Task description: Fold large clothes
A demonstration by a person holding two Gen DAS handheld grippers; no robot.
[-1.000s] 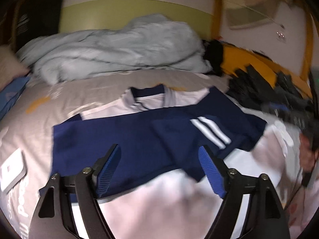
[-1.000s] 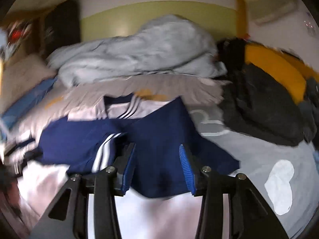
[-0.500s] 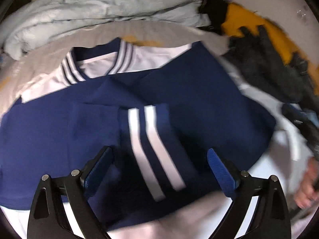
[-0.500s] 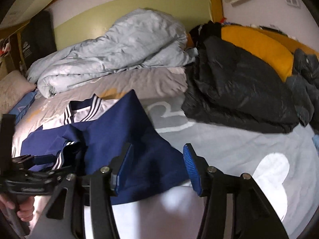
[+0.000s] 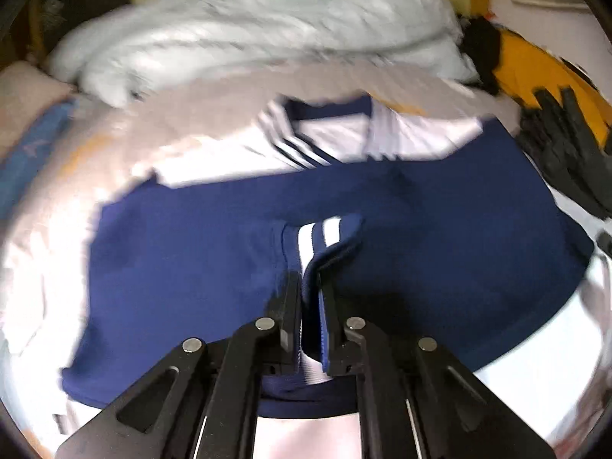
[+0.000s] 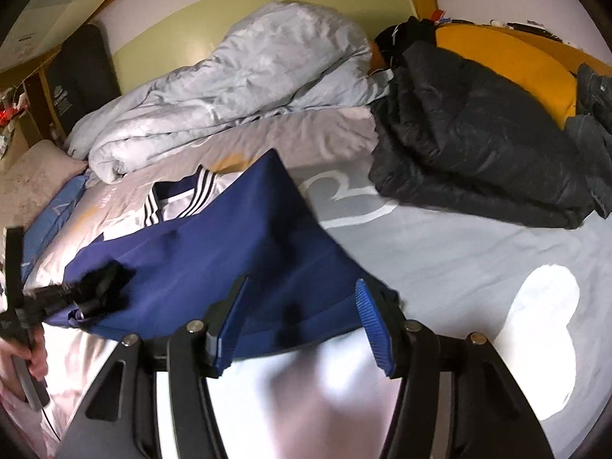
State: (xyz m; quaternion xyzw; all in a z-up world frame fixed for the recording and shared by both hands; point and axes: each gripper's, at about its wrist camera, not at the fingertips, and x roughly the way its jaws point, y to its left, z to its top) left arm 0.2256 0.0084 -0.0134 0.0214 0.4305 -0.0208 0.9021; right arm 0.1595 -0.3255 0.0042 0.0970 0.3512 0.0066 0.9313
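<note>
Midway: navy jersey (image 5: 199, 252) flat on bed (image 6: 440, 260), sleeves folded inward. Left gripper (image 5: 308, 298) fingers just snapped closed, pinching striped sleeve cuff (image 5: 325, 237). Right gripper (image 6: 302, 325) fingers spread, opening wider, straddling hem, not gripping. Lengthwise body folds remain.

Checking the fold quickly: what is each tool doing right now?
Left tool: just closed, shut on the striped sleeve.
Right tool: open over the shirt's hem, jaws just opening.
</note>
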